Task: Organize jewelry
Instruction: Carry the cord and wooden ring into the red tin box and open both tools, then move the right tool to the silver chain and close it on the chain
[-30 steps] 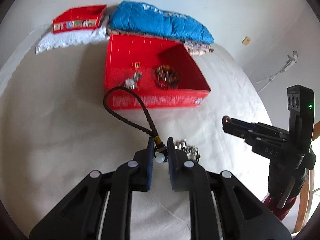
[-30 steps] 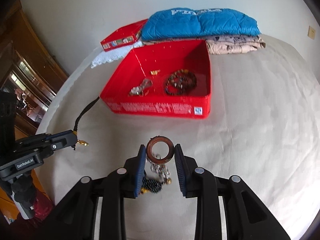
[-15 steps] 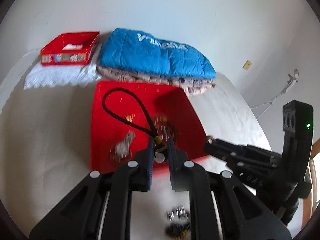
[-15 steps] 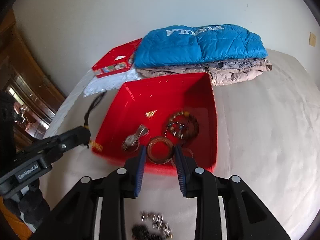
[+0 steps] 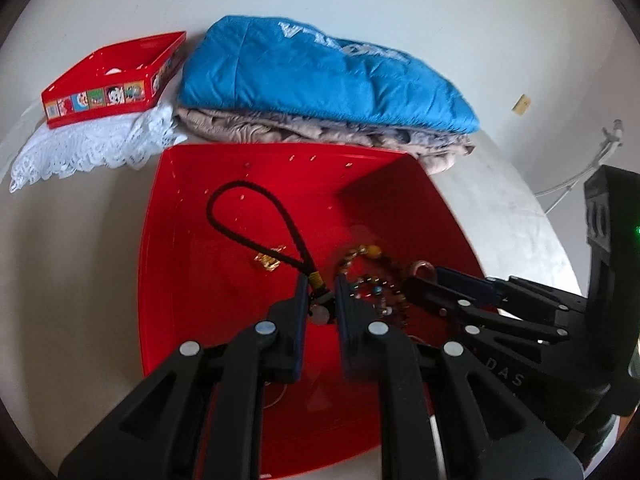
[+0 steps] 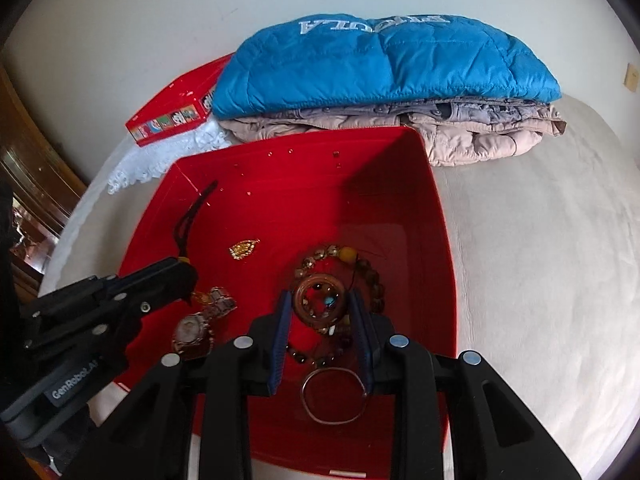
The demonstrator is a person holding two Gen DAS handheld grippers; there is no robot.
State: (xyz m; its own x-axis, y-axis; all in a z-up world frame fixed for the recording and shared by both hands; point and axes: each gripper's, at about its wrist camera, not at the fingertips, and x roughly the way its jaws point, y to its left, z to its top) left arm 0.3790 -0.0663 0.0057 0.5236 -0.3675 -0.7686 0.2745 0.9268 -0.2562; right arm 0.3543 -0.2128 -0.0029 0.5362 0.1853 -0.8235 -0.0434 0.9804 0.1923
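Note:
A red tray (image 5: 168,264) (image 6: 436,240) lies on the white bed. My left gripper (image 5: 321,292) (image 6: 188,276) is shut on a black cord necklace (image 5: 256,236) and holds it over the tray; the loop sticks forward. My right gripper (image 6: 320,300) (image 5: 424,280) is shut on a brown ring (image 6: 318,299) above a beaded bracelet (image 6: 360,264). In the tray also lie a gold pendant (image 6: 242,249), a wristwatch (image 6: 192,328) and a thin bangle (image 6: 334,396).
Folded blue (image 6: 380,64) and beige (image 6: 480,132) jackets lie stacked behind the tray. A small red box (image 5: 112,80) sits on white lace (image 5: 92,148) at the back left. A wooden cabinet (image 6: 24,184) stands at the left.
Both grippers have moved forward from the bare bed to above the red tray, carrying the cord necklace and the brown ring. The loose jewelry on the bed has dropped out of view.

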